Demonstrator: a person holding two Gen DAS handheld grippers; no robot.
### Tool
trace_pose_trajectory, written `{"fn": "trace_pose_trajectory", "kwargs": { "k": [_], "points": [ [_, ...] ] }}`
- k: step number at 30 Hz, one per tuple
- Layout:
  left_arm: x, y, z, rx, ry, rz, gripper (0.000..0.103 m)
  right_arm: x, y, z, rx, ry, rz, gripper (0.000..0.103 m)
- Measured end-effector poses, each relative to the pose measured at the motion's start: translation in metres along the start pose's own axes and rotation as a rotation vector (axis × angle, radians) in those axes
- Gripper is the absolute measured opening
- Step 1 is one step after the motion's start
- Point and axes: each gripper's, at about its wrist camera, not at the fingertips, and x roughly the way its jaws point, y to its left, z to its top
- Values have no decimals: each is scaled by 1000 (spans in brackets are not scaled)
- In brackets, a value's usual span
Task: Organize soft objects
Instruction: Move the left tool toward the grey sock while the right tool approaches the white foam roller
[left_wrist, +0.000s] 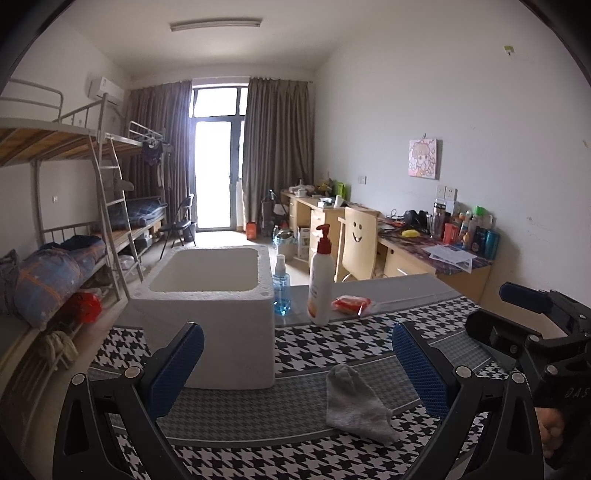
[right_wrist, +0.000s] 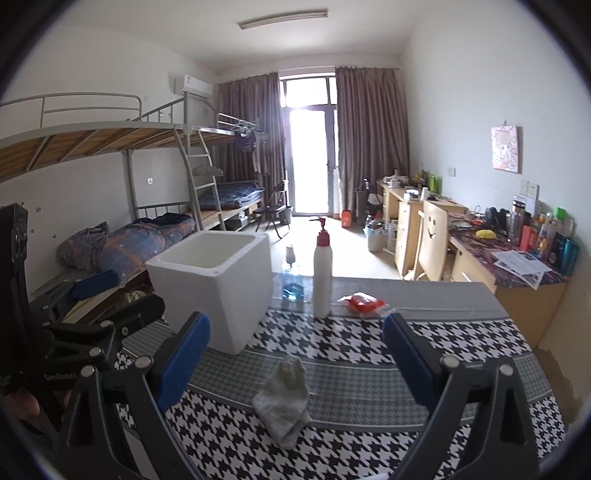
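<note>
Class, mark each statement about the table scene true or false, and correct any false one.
1. The grey sock lies on the houndstooth tablecloth. True.
2. The white foam box holds the sock. False: nothing shows inside it.
3. The white pump bottle with the red top stands upright. True.
4. The left gripper grips the sock. False: its jaws are open.
5. The red packet lies inside the box. False: it lies on the table.
</note>
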Motion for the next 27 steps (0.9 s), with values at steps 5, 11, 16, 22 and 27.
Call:
{"fn": "trace_pose_trajectory", "kwargs": {
  "k": [5,11,16,22,27],
  "points": [
    [5,-7,-6,6,25,-28,102,-2,-7,-10,9,4,-10,97],
    [12,-7,-14,-12,57,-46,102,-5,-15,-21,20,16,-40,97],
    [17,-13,-21,0,76,-60,102,-6,-22,-28,36,30,-53,97],
    [23,-20,-27,7,103,-82,102,-8,-27,-35,40,30,-82,97],
    [29,-24,-33,12,129,-96,102,-9,-31,-41,45,42,-92,97]
  ]
}}
